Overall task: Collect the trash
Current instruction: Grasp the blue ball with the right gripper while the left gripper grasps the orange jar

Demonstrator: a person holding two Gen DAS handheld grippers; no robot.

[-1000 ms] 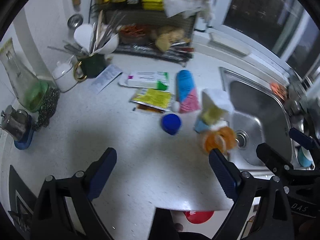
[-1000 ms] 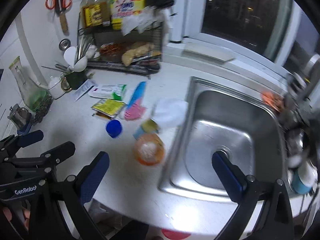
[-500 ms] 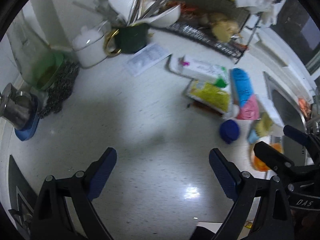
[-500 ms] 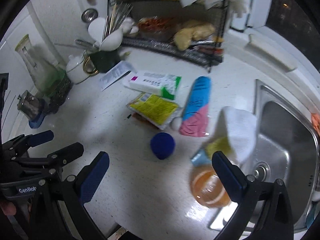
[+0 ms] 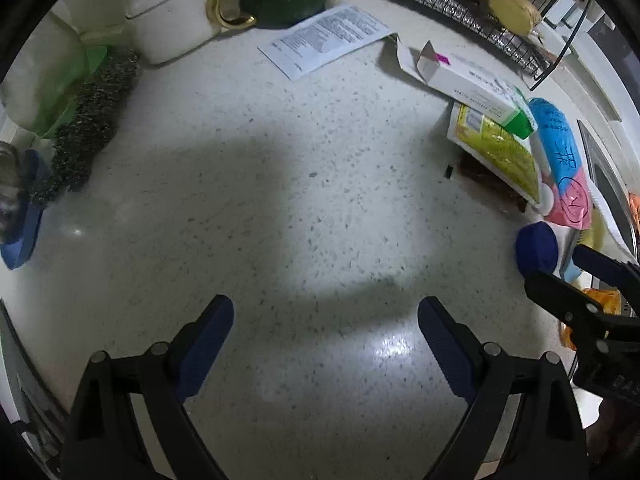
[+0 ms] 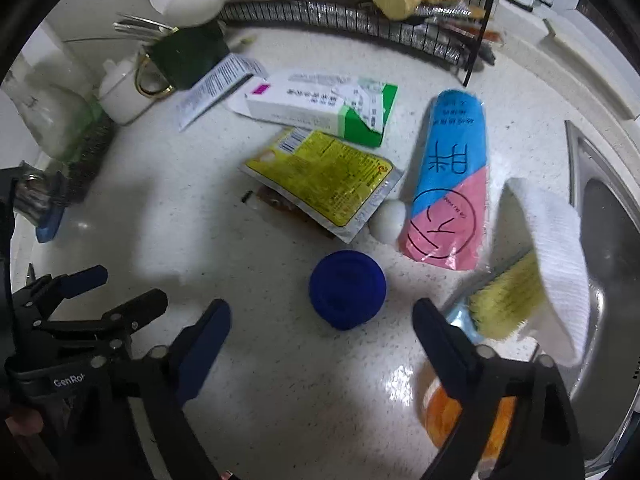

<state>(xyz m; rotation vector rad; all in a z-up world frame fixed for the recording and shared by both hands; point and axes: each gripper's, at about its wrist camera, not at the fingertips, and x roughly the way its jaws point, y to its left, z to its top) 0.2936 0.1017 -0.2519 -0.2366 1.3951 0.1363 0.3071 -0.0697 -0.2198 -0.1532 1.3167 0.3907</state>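
Observation:
Trash lies on the speckled white counter (image 6: 280,380): a blue bottle cap (image 6: 347,289), a yellow sachet (image 6: 324,180), a white and green carton (image 6: 320,106), a blue and pink packet (image 6: 452,178), a paper leaflet (image 6: 218,86) and a small white ball (image 6: 389,218). My right gripper (image 6: 322,320) is open, low over the counter, with the blue cap just ahead between its fingers. My left gripper (image 5: 326,320) is open and empty over bare counter, left of the trash; the carton (image 5: 472,86), sachet (image 5: 496,152) and cap (image 5: 536,246) show at its right.
A steel sink (image 6: 608,248) lies at the right, with a white cloth (image 6: 552,256) and a yellow brush (image 6: 504,304) at its rim. An orange object (image 6: 444,416) sits near the front. A green mug (image 6: 188,54), white pot (image 5: 172,20), scouring pad (image 5: 90,120) and wire rack (image 6: 360,24) line the back.
Both grippers have dropped closer to the counter and moved left and forward. The right one has come up to the blue cap. Both stay open.

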